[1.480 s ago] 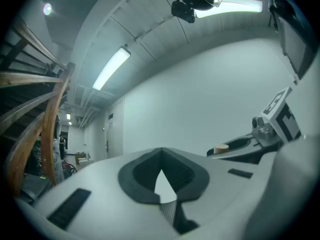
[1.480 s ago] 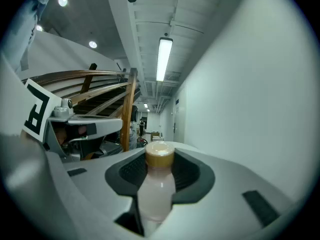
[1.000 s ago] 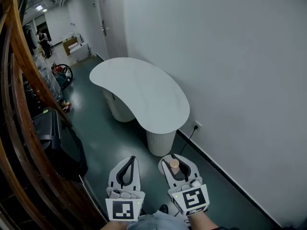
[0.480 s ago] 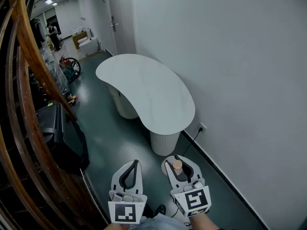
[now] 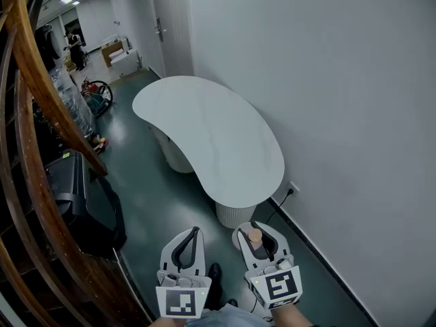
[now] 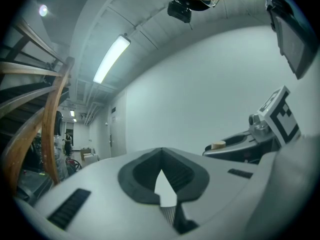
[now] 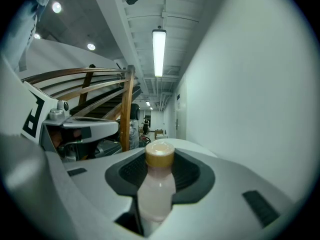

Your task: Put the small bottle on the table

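Note:
My right gripper (image 5: 258,234) is shut on a small bottle (image 7: 156,186) of pale pink liquid with a tan cap (image 5: 255,235), held upright between its pads. The left gripper (image 5: 187,244) hangs beside it at the left, its jaws closed together with nothing in them; in its own view the gripper (image 6: 161,176) shows only a thin gap. A white kidney-shaped table (image 5: 204,138) on ribbed pedestal legs stands ahead by the wall, just beyond both grippers, and its top is bare.
A curved wooden stair rail (image 5: 30,94) runs down the left side. A black bin (image 5: 82,203) stands on the green floor beside it. A white wall (image 5: 327,114) lies at the right, with a socket and cable (image 5: 289,189) near the table's foot. A person (image 5: 71,46) stands far down the corridor.
The view has come closer to the table, whose near end now sits just ahead of the grippers. Both grippers keep their pose and the bottle stays held.

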{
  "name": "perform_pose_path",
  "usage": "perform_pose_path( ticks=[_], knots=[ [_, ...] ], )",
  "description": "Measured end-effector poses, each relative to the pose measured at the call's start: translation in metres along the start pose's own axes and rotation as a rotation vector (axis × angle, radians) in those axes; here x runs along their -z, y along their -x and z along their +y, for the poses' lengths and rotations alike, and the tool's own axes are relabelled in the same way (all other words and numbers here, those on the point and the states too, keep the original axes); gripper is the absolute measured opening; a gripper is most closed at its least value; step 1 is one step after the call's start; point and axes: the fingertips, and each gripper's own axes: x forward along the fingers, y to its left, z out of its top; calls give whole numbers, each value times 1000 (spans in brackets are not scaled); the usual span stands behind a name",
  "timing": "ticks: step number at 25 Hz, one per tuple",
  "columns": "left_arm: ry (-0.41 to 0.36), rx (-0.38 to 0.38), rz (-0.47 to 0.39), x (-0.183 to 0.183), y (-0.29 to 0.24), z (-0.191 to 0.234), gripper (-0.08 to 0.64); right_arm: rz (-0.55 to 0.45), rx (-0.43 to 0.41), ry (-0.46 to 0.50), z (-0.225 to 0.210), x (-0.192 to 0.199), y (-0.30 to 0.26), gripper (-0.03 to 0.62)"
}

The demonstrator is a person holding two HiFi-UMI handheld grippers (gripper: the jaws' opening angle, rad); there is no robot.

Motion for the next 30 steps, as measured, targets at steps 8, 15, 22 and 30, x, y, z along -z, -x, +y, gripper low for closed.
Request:
perform_pose_path(
  ticks=[8, 15, 22, 30],
  knots=[
    [6, 37, -8, 0, -71, 26, 0, 39, 31, -20, -31, -7, -56, 120],
    [-17, 76, -45, -5, -118, 41, 0, 23, 73, -26, -57, -12, -93, 120],
    [-24, 109, -31, 2, -143, 45, 0, 17, 90, -23, -74, -17, -119, 120],
    [-22, 117, -6, 11, -166, 48, 0, 1, 87, 1, -88, -16, -137, 120]
  ],
)
